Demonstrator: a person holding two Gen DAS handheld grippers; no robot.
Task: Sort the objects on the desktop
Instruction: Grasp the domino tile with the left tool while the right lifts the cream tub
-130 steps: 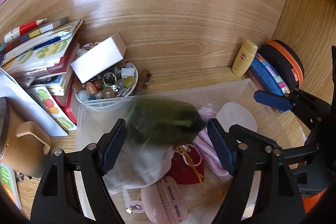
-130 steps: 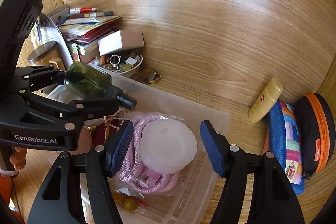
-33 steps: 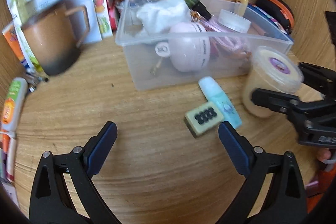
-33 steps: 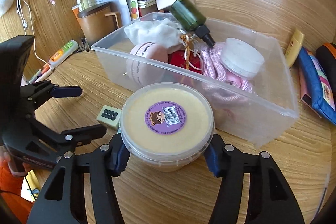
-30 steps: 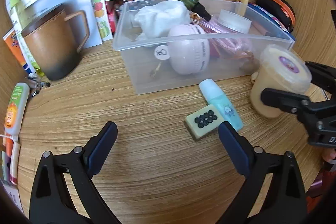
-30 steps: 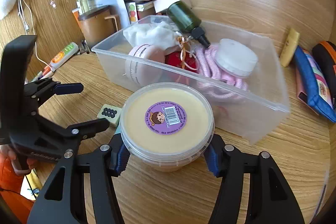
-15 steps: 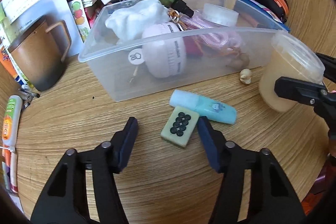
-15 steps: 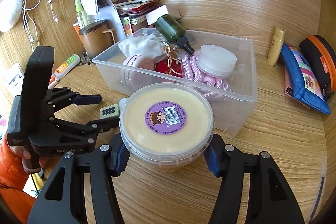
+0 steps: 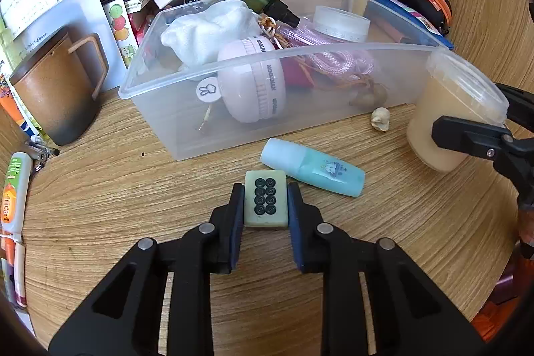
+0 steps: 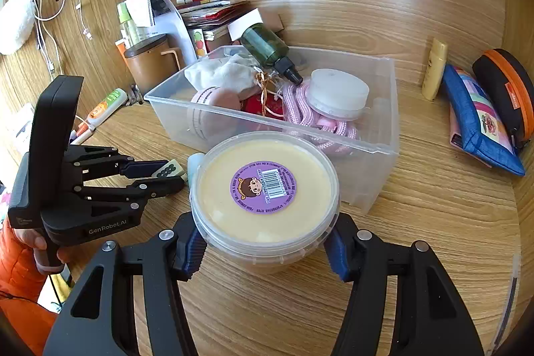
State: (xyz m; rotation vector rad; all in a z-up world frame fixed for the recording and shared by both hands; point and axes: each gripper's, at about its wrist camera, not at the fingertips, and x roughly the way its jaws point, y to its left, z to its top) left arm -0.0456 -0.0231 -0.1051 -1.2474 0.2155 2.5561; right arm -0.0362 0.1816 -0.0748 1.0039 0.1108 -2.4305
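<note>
- The wooden tabletop (image 9: 100, 196) carries everything; its left edge is cut off by the rim of the left wrist view, so the tubes and pens there show only in part.
- A clear plastic bin (image 9: 300, 109) stands in the middle, crowded with a white cloth, a pink round case, pink cord, a white round jar and a dark green bottle leaning over its far wall; what lies at the bottom is hard to make out through the cloudy wall.
- A brown mug (image 9: 53, 95) stands left of the bin, with papers and booklets behind it.
- The right claw (image 10: 265, 251) is clamped around a lidded tub of pale cream (image 10: 267, 189), which hides the tabletop directly ahead of it.
- A light blue tube (image 9: 312, 167) lies just in front of the bin.
- The left claw (image 9: 266, 206) is closing its jaws, both pads pressing the sides of a mahjong tile (image 9: 266, 198) beside the tube.
- A small shell-like lump (image 9: 380, 119) lies near the bin; I cannot tell what it is.
</note>
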